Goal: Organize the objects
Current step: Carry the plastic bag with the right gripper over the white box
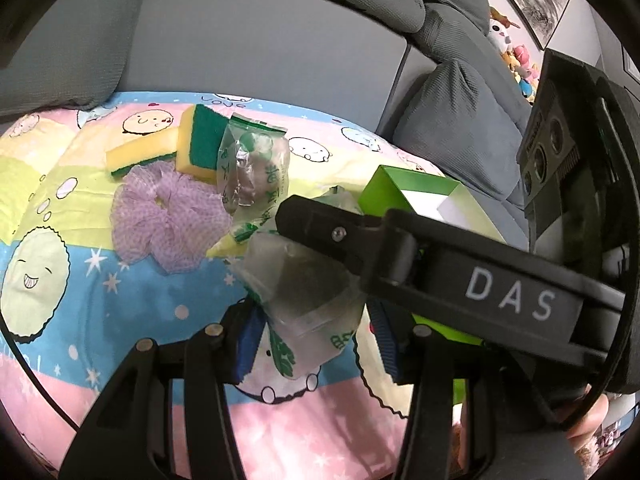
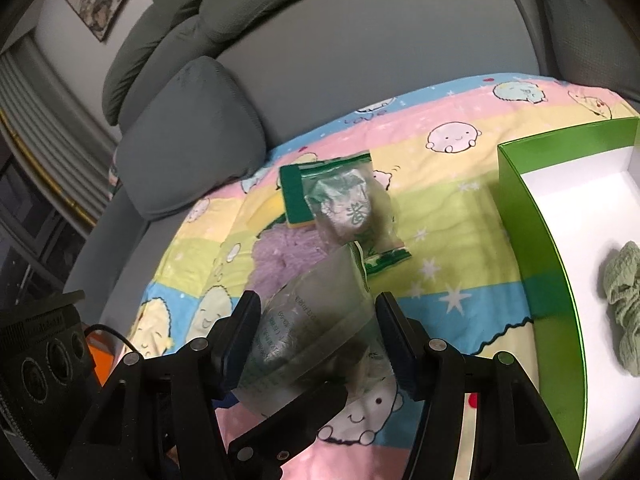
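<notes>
A clear plastic packet [image 1: 304,292] with green print and a dark scrubber inside hangs above the cartoon blanket. My left gripper [image 1: 310,316] is shut on it, blue pads pressing both sides. My right gripper [image 2: 318,304] is shut on the same packet [image 2: 316,332] from the other side; one of its fingers [image 1: 320,220] crosses the left wrist view. A second such packet [image 1: 252,168] [image 2: 352,208] lies on the blanket beside two yellow-green sponges [image 1: 140,156] and a purple mesh puff [image 1: 168,220]. A green box [image 2: 520,248] stands open to the right.
The box's white inside holds a crumpled green cloth [image 2: 624,300]. The blanket [image 1: 100,320] covers a grey sofa seat, with grey cushions [image 2: 188,140] behind and beside it. Plush toys [image 1: 516,56] sit at the far right of the sofa.
</notes>
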### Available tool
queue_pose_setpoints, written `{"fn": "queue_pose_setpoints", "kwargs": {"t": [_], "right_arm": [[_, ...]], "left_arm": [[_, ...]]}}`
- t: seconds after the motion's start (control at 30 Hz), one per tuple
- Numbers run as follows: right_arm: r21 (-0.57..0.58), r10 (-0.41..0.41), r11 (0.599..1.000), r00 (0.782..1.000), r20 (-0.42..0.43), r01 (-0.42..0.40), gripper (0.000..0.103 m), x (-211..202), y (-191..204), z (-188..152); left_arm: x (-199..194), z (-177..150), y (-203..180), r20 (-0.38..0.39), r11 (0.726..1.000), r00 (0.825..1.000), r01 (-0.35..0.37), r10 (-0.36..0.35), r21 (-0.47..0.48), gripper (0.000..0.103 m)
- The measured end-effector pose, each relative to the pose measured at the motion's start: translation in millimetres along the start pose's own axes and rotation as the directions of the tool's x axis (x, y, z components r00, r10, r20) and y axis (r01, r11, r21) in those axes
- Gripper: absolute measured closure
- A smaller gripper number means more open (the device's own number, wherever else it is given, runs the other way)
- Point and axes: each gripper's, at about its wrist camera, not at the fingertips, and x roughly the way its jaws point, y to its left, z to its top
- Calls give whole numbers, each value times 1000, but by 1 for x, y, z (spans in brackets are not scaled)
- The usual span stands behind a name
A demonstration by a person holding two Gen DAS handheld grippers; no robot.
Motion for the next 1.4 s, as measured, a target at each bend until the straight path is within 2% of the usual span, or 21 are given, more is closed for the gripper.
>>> {"fn": "queue_pose_setpoints", "kwargs": {"t": [0.33,0.7,1.4], "right_arm": [[-5,22,1000,999,49,-22,41,-27,1,-6],[-4,22,1000,991,132,-21,41,-66,0,-9],[57,-37,998,969,246,24,41,-122,-24,-15]], "left_arm": [[-17,-3,-24,29,999,1000,-1,-1,47,55],[-33,-1,-53,62,994,997,32,-39,104,55],[-31,-1,-110,56,973,992,100,-114,206,54]]}}
